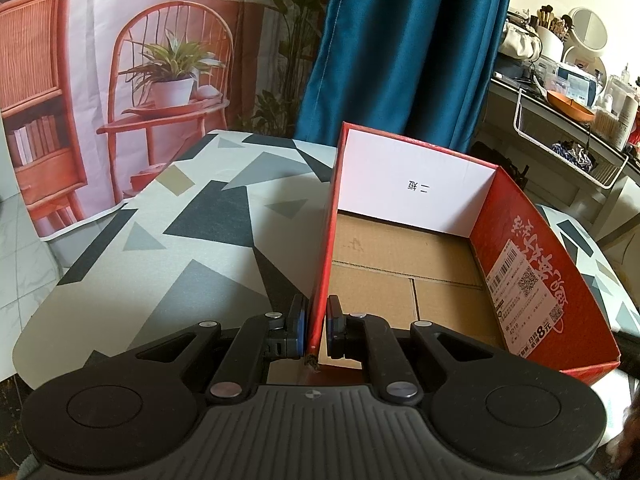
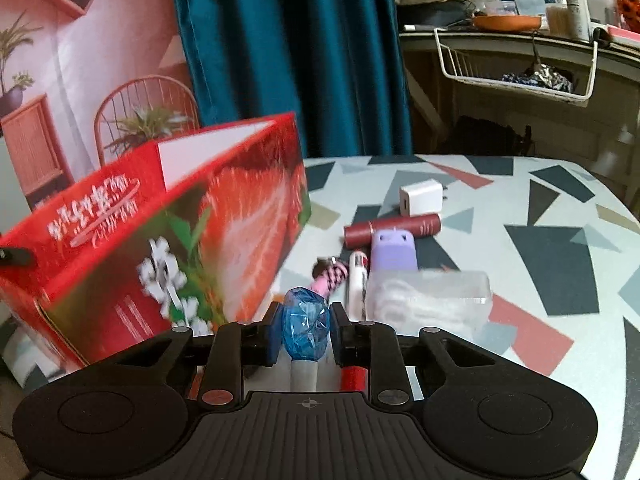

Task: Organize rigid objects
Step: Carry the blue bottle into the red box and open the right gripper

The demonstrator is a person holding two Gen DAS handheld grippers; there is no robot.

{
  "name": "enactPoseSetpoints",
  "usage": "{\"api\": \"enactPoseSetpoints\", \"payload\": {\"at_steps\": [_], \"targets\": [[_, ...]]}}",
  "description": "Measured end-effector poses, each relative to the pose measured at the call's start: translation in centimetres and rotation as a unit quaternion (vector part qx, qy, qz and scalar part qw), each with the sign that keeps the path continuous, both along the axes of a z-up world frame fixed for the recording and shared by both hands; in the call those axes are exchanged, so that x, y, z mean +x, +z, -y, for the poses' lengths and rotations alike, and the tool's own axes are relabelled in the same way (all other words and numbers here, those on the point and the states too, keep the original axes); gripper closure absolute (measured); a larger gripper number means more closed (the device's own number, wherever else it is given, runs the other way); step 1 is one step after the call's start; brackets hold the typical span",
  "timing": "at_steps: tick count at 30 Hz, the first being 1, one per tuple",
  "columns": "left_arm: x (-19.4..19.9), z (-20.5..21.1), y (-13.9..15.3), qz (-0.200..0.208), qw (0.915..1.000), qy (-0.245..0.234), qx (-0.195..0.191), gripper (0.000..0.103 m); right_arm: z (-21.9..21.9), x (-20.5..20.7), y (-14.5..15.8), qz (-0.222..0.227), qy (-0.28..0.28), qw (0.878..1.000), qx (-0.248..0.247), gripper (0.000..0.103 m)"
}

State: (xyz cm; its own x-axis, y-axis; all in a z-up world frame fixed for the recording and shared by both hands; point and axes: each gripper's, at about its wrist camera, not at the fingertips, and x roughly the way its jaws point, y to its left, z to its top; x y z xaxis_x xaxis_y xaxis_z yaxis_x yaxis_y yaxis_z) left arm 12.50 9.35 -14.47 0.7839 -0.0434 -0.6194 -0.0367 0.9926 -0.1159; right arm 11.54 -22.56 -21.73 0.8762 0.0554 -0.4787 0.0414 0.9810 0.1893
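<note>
In the left wrist view, a red carton box [image 1: 532,264] stands on the patterned table [image 1: 160,240], with a bare cardboard floor and a white far wall. My left gripper [image 1: 318,320] is shut on the box's near left wall. In the right wrist view, my right gripper [image 2: 306,320] is shut on a blue-wrapped ball on a pale stick [image 2: 306,320], just right of the box [image 2: 160,240]. Beyond it lie a pink braided piece [image 2: 330,278], a white tube [image 2: 357,284], a purple case [image 2: 394,254], a dark red tube [image 2: 394,230], a white charger [image 2: 420,198] and a clear plastic box [image 2: 428,300].
A teal curtain [image 2: 288,60] hangs behind the table. A cluttered desk with a white wire basket [image 2: 516,76] stands at the back right. The table's rounded edge [image 2: 624,320] runs along the right. A red item [image 2: 354,378] lies under the right gripper.
</note>
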Motion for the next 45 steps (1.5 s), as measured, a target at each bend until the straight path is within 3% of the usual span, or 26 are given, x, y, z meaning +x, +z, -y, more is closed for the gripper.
{"api": "enactPoseSetpoints", "payload": {"at_steps": [8, 13, 20, 29, 33, 35, 41, 45], "targets": [[0.0, 0.0, -0.1, 0.0, 1.0, 0.0, 0.001, 0.092, -1.2, 1.0, 6.5, 0.093, 0.04, 0.995, -0.008, 0.081], [0.0, 0.0, -0.1, 0.001, 1.0, 0.0, 0.0, 0.092, -3.6, 2.8, 8.0, 0.109, 0.091, 0.989, -0.033, 0.081], [0.0, -0.1, -0.1, 0.001, 1.0, 0.0, -0.002, 0.092, -6.2, 4.7, 7.5, 0.094, 0.132, 0.985, -0.06, 0.081], [0.0, -0.3, -0.2, 0.0, 1.0, -0.001, -0.004, 0.092, -6.2, 4.0, 6.2, 0.089, 0.13, 0.986, -0.058, 0.078], [0.0, -0.3, -0.2, 0.001, 1.0, -0.001, -0.003, 0.092, -5.5, 3.6, 6.3, 0.1, 0.122, 0.986, -0.048, 0.073], [0.0, -0.3, -0.2, 0.001, 1.0, -0.001, -0.003, 0.092, -5.1, 3.0, 6.5, 0.111, 0.113, 0.986, -0.047, 0.064], [0.0, -0.3, -0.2, 0.001, 1.0, 0.0, -0.002, 0.092, -3.0, 1.4, 6.7, 0.142, 0.073, 0.986, -0.041, 0.057], [0.0, -0.4, -0.2, 0.001, 1.0, -0.001, -0.003, 0.092, -1.3, 0.8, 5.5, 0.136, 0.04, 0.989, -0.044, 0.056]]}}
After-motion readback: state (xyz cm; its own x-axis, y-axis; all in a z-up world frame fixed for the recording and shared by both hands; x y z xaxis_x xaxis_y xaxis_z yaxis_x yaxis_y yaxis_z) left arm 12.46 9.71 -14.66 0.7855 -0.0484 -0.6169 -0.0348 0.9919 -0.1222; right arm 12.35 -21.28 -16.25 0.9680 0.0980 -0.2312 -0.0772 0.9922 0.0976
